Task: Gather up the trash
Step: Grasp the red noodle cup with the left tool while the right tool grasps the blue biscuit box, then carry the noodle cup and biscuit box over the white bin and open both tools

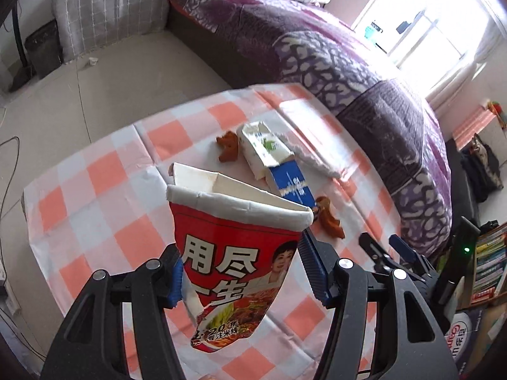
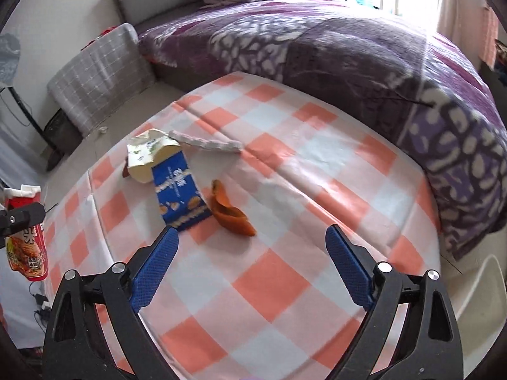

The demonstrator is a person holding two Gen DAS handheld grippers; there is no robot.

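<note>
From the left wrist, the left gripper (image 1: 242,274) has its jaws pinching a crushed red paper noodle cup (image 1: 236,247), held above the orange-and-white checked surface (image 1: 104,190). Beyond the cup lie a white-and-green carton (image 1: 264,148), a blue snack box (image 1: 293,185), two brown peel scraps (image 1: 228,147) and a torn white strip (image 1: 313,161). The right gripper (image 1: 385,248) shows at the right.

From the right wrist, the right gripper (image 2: 252,267) has its jaws spread wide over bare cloth, nothing between them. Just ahead lies an orange peel (image 2: 233,213) beside the blue box (image 2: 179,191); the carton (image 2: 149,155) is touching the box's far end. A purple patterned bed (image 2: 348,60) borders the surface.
</note>
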